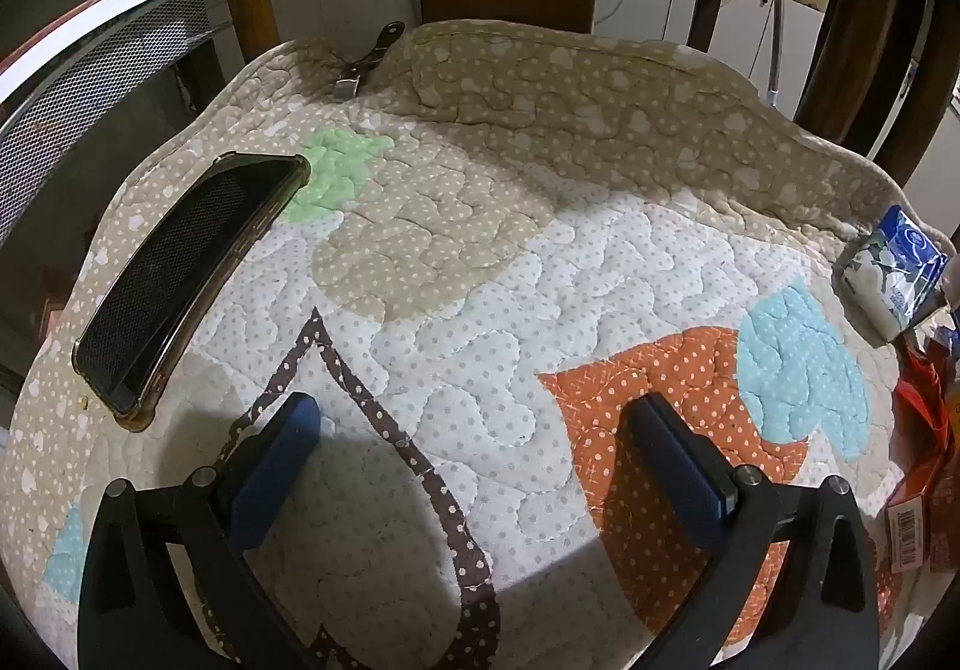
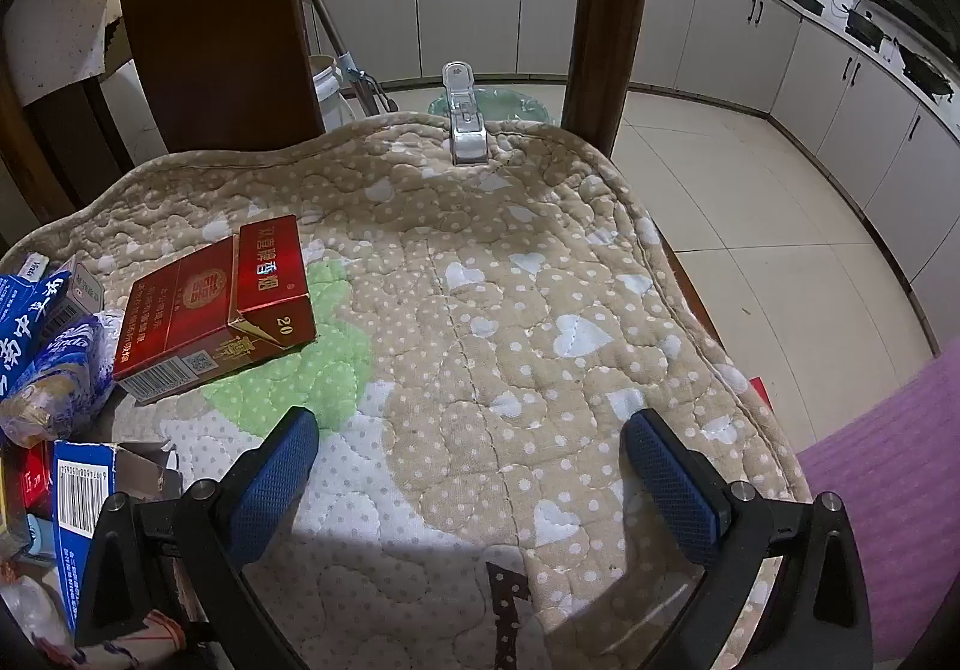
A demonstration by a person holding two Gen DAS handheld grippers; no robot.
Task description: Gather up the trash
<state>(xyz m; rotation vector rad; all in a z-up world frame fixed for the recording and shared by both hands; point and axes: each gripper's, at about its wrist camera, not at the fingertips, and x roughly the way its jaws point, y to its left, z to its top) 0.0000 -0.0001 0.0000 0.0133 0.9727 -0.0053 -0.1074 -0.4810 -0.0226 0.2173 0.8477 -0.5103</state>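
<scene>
Left gripper (image 1: 474,466) and right gripper (image 2: 471,475) hover over quilted cushion (image 2: 510,280), fingers apart, empty. Red cigarette pack (image 2: 216,304) lies on cushion's left, beside blue wrappers (image 2: 48,334); phone (image 1: 186,274) opposite.

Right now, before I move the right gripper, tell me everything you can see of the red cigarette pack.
The red cigarette pack is a glossy cardboard box with gold print, a round gold emblem, a barcode on its near end and "20" on the lid. Its flip lid is hinged open. It lies flat on the quilted cushion, partly over the green patch, beside the blue packets at the left edge; whether they touch is unclear. The right gripper is open and apart from it.
</scene>
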